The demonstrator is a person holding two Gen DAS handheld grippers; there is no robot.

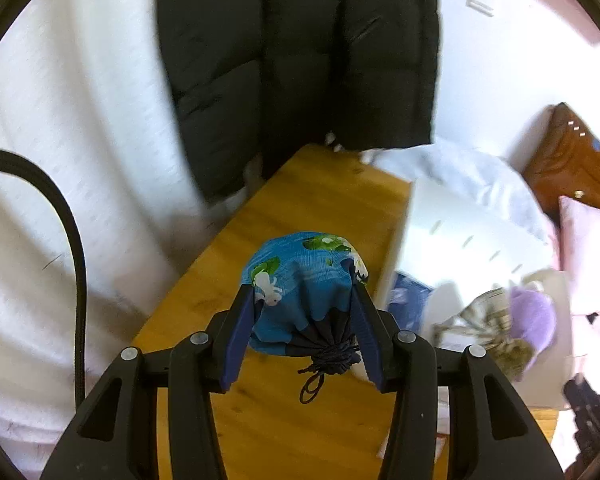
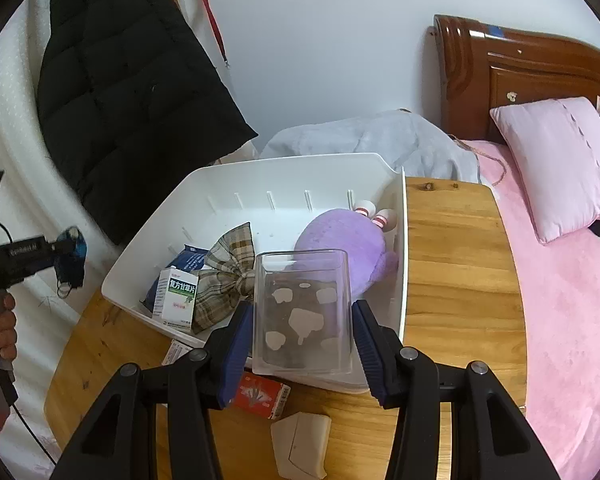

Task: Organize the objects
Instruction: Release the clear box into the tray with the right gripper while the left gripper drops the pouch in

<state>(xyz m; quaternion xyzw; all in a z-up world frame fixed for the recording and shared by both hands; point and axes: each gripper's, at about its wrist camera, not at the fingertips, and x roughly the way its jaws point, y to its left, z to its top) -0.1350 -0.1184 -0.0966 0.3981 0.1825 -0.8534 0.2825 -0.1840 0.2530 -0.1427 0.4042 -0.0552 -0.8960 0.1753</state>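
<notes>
So we've got the left tongs clamped on the blue drawstring pouch, lifted over the table, and the right tongs gripping the clear plastic container above the white bin. Best bet: carry the pouch across to the bin's free corner, go low, then let go.

The right gripper clamps a clear plastic container over the white bin. Inside the bin, a purple plush sits at two o'clock from a plaid pouch. The left gripper holds a blue pouch at nine o'clock.
</notes>
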